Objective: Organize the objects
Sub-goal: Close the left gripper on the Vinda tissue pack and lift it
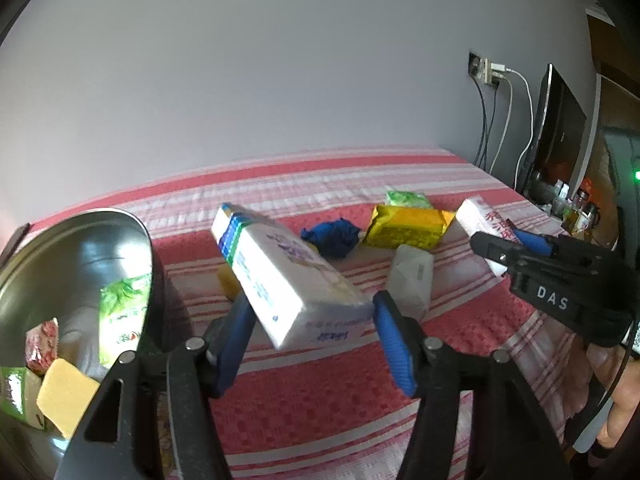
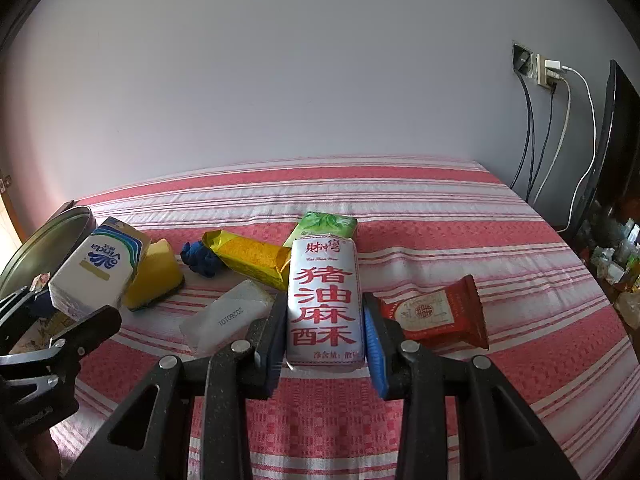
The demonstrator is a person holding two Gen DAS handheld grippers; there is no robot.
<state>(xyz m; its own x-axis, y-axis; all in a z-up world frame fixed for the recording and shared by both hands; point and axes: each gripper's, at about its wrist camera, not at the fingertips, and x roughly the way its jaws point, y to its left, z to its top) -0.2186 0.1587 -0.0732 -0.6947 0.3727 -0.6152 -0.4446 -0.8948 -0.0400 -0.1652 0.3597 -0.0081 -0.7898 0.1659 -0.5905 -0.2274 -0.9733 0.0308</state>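
A white tissue pack [image 1: 288, 276] is clamped in the left gripper [image 1: 312, 320] beside a metal bowl [image 1: 60, 248]. A red-lettered snack packet [image 2: 325, 300] is gripped by the right gripper [image 2: 325, 344] over the striped bed [image 2: 460, 224].

Left claw [image 1: 312, 336] holds a white tissue pack [image 1: 280, 276] tilted, lifted off the striped bed [image 1: 320, 400]. Metal bowl [image 1: 76, 276] just left of the claw with packets and a yellow sponge [image 1: 64, 396] inside. Beyond the claw: blue cloth [image 1: 330, 237], gold packet [image 1: 408, 226]. Right claw [image 1: 500, 246] far right, gripping a white packet [image 1: 478, 220].
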